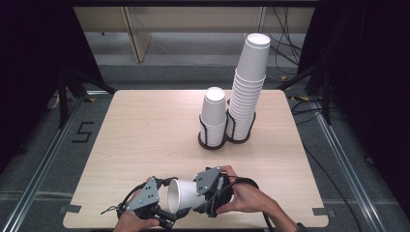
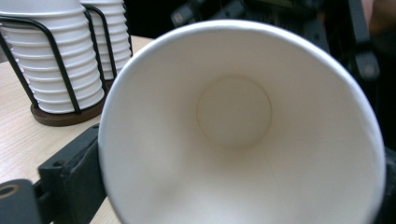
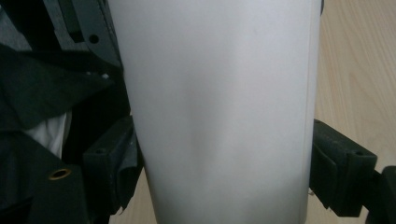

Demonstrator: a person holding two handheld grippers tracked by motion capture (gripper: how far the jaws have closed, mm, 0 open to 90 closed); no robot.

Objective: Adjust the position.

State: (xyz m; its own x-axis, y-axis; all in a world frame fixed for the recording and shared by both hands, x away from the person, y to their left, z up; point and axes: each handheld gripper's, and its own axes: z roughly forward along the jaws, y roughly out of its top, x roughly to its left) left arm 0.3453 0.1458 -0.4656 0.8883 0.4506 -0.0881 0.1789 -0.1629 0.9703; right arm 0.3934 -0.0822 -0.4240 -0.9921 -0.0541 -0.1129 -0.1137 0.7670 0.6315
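Paper cup (image 1: 183,195), gripped by both tools, lies over pale wooden table (image 1: 145,130).

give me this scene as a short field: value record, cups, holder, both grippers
surface: light wooden table
held item: single white paper cup, lying sideways near the front edge, open mouth toward the left gripper
left gripper: at the cup's rim, a jaw on each side of it
right gripper: jaws clamp the cup's body from both sides
cup holder: black wire, dark base, two slots
short stack: left slot
tall stack: right slot, leaning slightly
cup inside: empty
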